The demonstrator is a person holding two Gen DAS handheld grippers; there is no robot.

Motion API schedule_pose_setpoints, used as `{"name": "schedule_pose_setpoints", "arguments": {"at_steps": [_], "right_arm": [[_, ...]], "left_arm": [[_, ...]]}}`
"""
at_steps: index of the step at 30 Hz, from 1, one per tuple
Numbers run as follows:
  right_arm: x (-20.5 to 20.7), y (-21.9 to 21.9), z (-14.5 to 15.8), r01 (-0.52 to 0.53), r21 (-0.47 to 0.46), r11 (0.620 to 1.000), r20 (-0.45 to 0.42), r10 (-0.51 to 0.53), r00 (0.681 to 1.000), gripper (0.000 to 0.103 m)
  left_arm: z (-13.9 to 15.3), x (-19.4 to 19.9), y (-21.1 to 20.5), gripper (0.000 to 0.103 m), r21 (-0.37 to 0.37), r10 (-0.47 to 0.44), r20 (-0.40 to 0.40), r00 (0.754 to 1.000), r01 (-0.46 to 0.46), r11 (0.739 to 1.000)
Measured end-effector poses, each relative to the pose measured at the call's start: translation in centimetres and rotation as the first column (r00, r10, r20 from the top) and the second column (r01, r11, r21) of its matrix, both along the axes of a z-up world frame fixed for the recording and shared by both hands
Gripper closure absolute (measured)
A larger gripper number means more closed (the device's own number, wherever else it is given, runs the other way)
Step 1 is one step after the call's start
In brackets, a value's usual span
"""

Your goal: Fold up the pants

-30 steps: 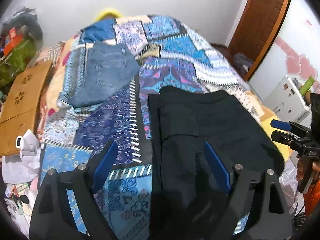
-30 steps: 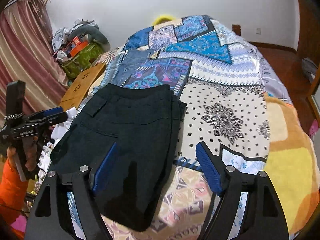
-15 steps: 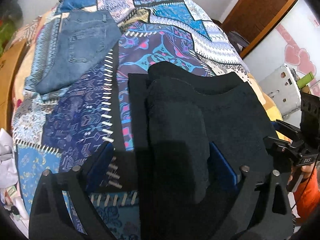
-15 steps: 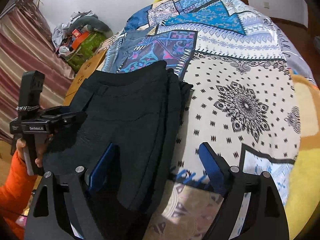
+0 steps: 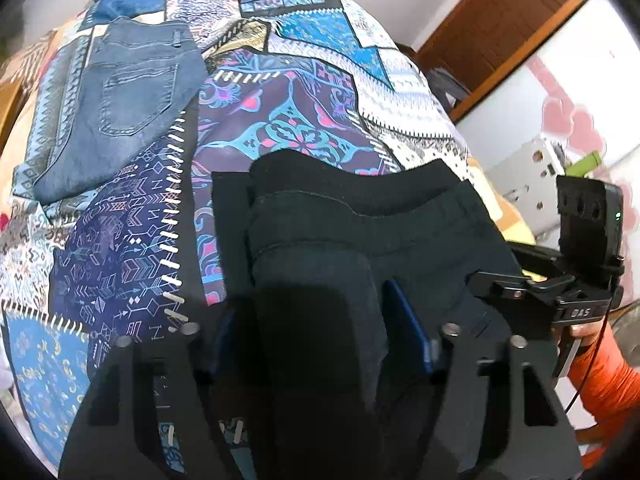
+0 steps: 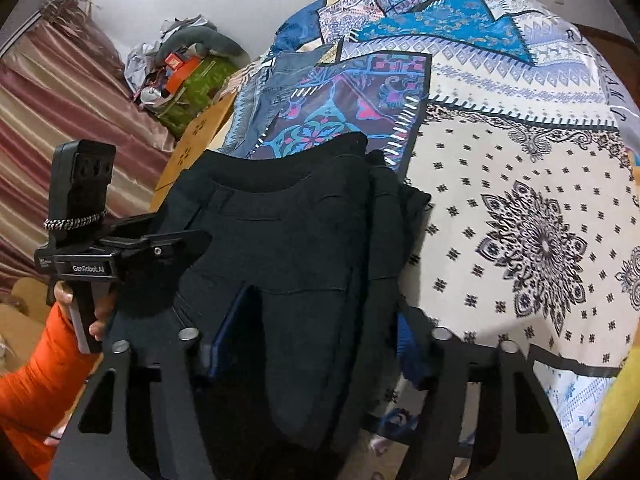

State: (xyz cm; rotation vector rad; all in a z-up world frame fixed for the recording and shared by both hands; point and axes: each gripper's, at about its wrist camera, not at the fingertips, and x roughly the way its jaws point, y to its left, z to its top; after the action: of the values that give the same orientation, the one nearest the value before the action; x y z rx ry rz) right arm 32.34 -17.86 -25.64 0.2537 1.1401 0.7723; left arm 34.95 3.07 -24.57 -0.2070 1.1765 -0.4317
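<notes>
Folded black pants (image 5: pixel 360 232) lie on the patterned quilt (image 5: pixel 280 120) of a bed. My left gripper (image 5: pixel 312 308) straddles their near left part. Its jaws are closing, and a hump of black cloth fills the gap against both blue pads (image 5: pixel 404 328). In the right wrist view the same pants (image 6: pixel 280 208) are bunched between the closing jaws of my right gripper (image 6: pixel 320 304) at their near right edge. Each gripper also shows in the other's view, held by a hand in an orange sleeve (image 6: pixel 32 360).
Folded blue jeans (image 5: pixel 120 96) lie on the quilt at the far left, apart from the black pants. A wooden door (image 5: pixel 500 20) and a white box (image 5: pixel 532 176) stand right of the bed. Clutter (image 6: pixel 180 72), a curtain (image 6: pixel 60 100) and a wooden board (image 6: pixel 192 140) line its left side.
Both grippers came down and forward onto the near end of the black pants. Their jaws narrowed from wide apart, and the cloth has bunched up between the pads.
</notes>
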Motion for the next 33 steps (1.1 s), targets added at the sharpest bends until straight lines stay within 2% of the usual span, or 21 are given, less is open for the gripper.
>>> {"name": "schedule_pose_setpoints", "arguments": {"at_steps": [3,7,10,15,19,26,29,30,33], "right_arm": [[-0.3,0.2,0.3,-0.005,-0.002,1.000,-0.003,0.005,1.000,0.063],[-1.2,0.9,2.0,-0.014,-0.055,0.998,0.078,0.019,0.997,0.075],[-1.6,1.3,3.2,-0.020,-0.072,0.997,0.116,0.028,0.993,0.077],[-2.4,1.8,6.0,-0.016,-0.077,0.997,0.206,0.031,0.978,0.079],[-2.5,3.4,8.6,-0.013,-0.087,0.996,0.297,0.039,0.954,0.079],[-0.8,6.3,13.1,0.002,-0.042,0.999,0.422,0.016,0.906,0.079],[0.6,7.8,14.6,0.010,-0.023,1.000,0.468,0.002,0.884,0.079],[1.2,8.3,14.9,0.019,-0.015,1.000,0.515,-0.009,0.857,0.080],[2.6,9.7,15.5,0.020,-0.002,1.000,0.540,-0.016,0.841,0.080]], "left_arm": [[0.5,-0.3,0.4,0.050,-0.006,0.011,0.011,1.000,-0.011,1.000],[1.5,-0.9,0.1,0.062,0.005,0.019,0.042,0.999,-0.019,1.000],[2.9,-1.7,-0.4,0.070,0.017,0.013,0.087,0.996,-0.014,1.000],[5.9,-3.0,-1.0,0.072,0.072,0.025,0.180,0.983,-0.039,0.997],[9.4,-4.0,-0.2,0.073,0.093,0.048,0.288,0.956,-0.078,0.993],[15.1,-3.9,3.0,0.073,0.106,0.115,0.456,0.883,-0.181,0.978],[16.4,-2.8,4.4,0.073,0.096,0.145,0.491,0.859,-0.219,0.971],[16.8,-2.3,5.0,0.073,0.094,0.154,0.502,0.851,-0.231,0.968],[17.5,-0.9,6.4,0.073,0.109,0.165,0.526,0.834,-0.258,0.960]]}}
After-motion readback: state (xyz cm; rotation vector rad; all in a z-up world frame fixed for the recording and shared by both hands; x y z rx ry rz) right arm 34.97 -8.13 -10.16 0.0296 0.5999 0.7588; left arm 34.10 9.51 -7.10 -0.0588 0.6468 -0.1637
